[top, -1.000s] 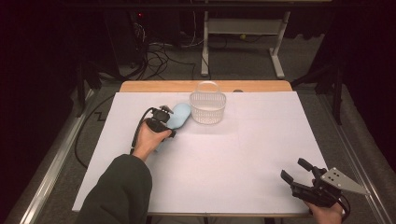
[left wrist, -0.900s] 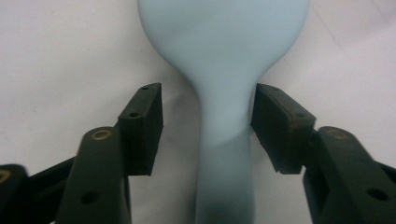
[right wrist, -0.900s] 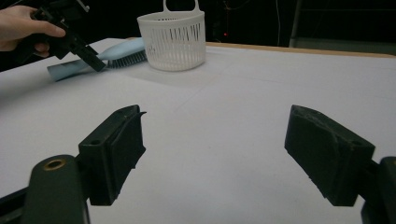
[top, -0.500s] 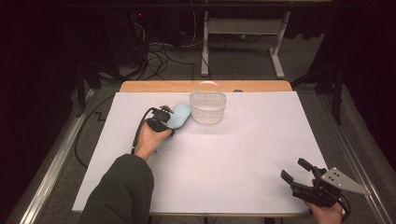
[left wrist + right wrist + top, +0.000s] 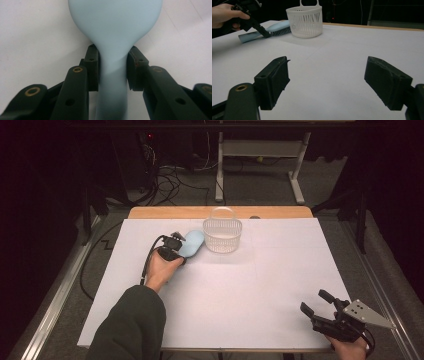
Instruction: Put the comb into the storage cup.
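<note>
A light blue hairbrush [image 5: 193,242] lies on the white table beside a white slatted basket [image 5: 222,236], just left of it. My left gripper [image 5: 176,247] is shut on the brush's narrow neck [image 5: 113,37], one pad on each side, where the handle widens into the head. In the right gripper view the brush [image 5: 275,28] stays low over the table with its bristles toward the basket [image 5: 305,18]; the left gripper [image 5: 265,34] and the hand holding it are there too. My right gripper [image 5: 315,302] hovers open near the front right corner, nothing between its pads [image 5: 275,80].
White paper covers the table [image 5: 280,265], with a strip of bare wood [image 5: 200,212] along the far edge. Beyond it are a dark floor, tangled cables [image 5: 170,175] and a white metal stand [image 5: 260,155]. A metal rail [image 5: 50,305] runs along the left side.
</note>
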{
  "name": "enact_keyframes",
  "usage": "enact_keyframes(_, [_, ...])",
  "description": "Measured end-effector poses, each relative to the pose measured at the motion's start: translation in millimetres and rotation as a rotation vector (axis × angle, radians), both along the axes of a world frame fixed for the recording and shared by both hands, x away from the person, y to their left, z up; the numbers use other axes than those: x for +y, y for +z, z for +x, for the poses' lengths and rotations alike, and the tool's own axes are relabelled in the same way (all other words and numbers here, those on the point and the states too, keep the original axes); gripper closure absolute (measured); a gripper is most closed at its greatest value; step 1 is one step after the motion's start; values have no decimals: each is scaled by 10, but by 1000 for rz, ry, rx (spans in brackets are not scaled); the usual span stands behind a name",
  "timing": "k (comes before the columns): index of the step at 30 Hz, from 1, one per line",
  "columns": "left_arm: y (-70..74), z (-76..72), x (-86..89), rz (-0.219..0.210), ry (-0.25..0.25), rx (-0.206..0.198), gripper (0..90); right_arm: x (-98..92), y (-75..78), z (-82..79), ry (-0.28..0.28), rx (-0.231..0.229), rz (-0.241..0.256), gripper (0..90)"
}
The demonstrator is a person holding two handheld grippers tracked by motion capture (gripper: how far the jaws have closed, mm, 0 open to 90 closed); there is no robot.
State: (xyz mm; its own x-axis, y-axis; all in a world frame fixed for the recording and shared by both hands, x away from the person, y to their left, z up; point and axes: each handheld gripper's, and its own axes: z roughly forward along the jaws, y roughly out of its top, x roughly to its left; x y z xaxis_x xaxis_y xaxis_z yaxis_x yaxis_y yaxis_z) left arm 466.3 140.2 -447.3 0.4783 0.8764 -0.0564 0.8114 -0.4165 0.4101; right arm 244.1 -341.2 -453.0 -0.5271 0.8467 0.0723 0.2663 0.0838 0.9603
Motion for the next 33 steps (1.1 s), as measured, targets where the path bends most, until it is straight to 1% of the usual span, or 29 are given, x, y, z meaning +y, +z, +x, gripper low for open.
enact_keyframes(10, [-5, -6, 22, -15, -6, -11, 690, -4, 0, 1, 0, 0, -1, 205])
enact_keyframes(16, [-3, -15, 42, -26, -6, -10, 692, -3, 1, -1, -1, 0, 0, 204])
enact_keyframes(20, [4, -26, 54, -24, -6, -11, 692, -4, 0, -1, -1, 0, 0, 205])
enact_keyframes(33, [86, -85, 97, -48, -8, -34, 693, -2, 0, 1, -1, 0, 0, 205])
